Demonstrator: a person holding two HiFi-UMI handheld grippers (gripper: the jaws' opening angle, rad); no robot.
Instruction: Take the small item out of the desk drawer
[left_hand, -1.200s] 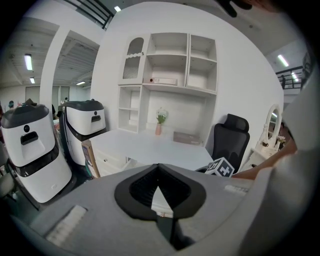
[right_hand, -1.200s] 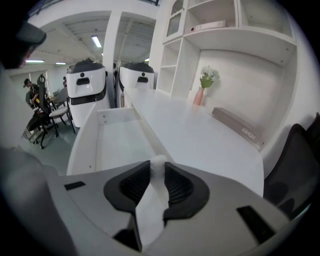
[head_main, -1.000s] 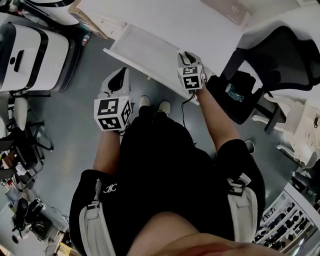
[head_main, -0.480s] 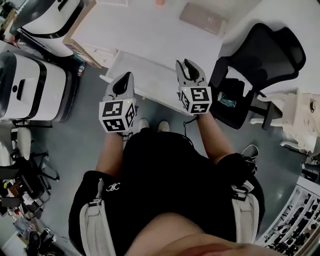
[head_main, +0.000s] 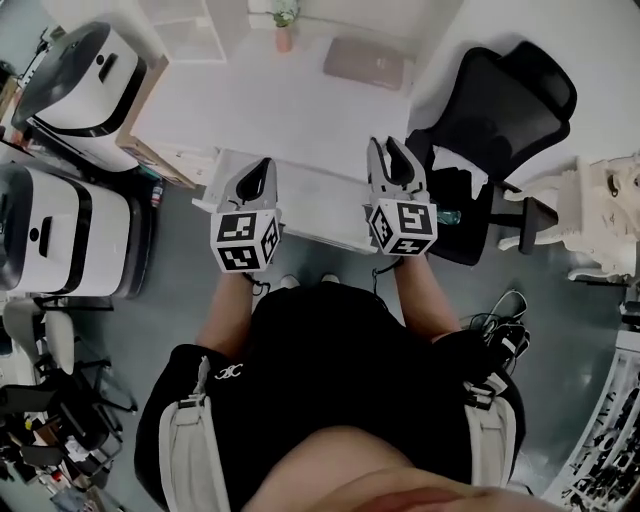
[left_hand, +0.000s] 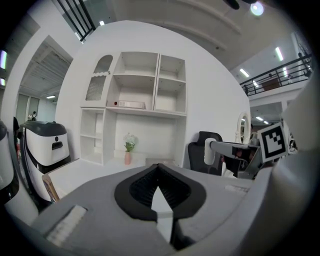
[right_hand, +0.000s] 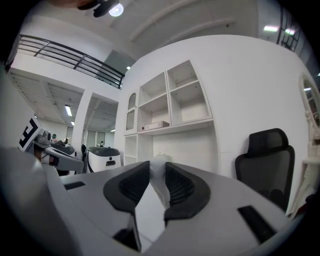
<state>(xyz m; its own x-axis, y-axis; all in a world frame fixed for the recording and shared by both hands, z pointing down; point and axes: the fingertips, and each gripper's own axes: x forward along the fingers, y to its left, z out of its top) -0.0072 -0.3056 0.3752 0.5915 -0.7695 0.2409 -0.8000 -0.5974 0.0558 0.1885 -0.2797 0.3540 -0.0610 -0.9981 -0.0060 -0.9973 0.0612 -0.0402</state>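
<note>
You held the left gripper (head_main: 260, 170) and the right gripper (head_main: 388, 150) side by side above the open drawer (head_main: 320, 205) of the white desk (head_main: 250, 110). A black chair (head_main: 510, 100) stood at your right.

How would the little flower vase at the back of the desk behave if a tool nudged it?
The flower vase looks slim and upright with stems above, so it would probably tip before sliding. It is small, so likely light. Its material isn't clear; possibly breakable.
</note>
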